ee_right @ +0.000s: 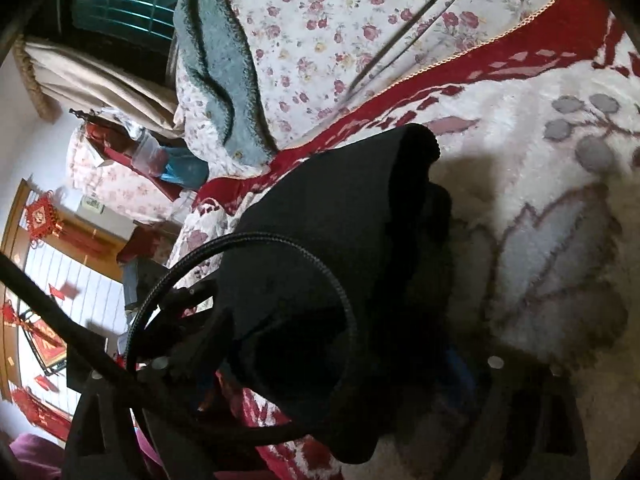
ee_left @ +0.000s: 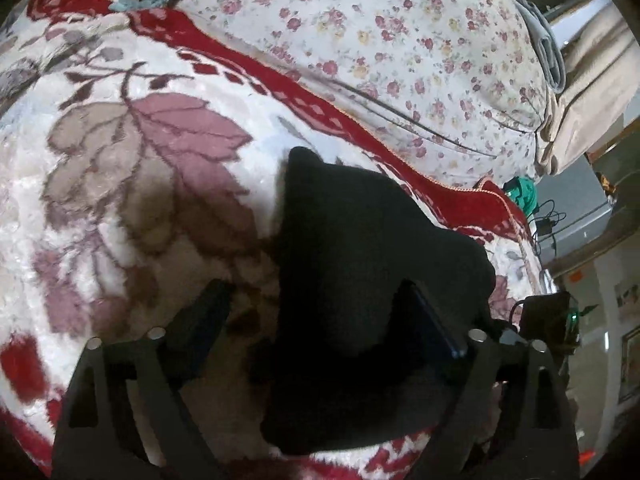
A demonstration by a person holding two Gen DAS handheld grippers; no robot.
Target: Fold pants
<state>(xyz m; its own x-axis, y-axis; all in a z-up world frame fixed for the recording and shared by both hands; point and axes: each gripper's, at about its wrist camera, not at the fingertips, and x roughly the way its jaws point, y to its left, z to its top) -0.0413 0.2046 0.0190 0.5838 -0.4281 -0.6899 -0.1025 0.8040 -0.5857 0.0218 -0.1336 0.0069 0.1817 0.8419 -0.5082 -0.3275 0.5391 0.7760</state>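
the left gripper (ee_left: pixel 316 320) has its fingers spread wide, black pants (ee_left: pixel 360 280) bunched between them and draped over the right finger; whether they pinch the cloth, i cannot tell. the right gripper (ee_right: pixel 332 360) is mostly hidden by the pants (ee_right: pixel 340 240) and a looped black cable (ee_right: pixel 240 240), its state unclear. beneath lies a red-and-white leaf blanket (ee_left: pixel 140 160), beyond it a rose-print sheet (ee_left: pixel 380 40).
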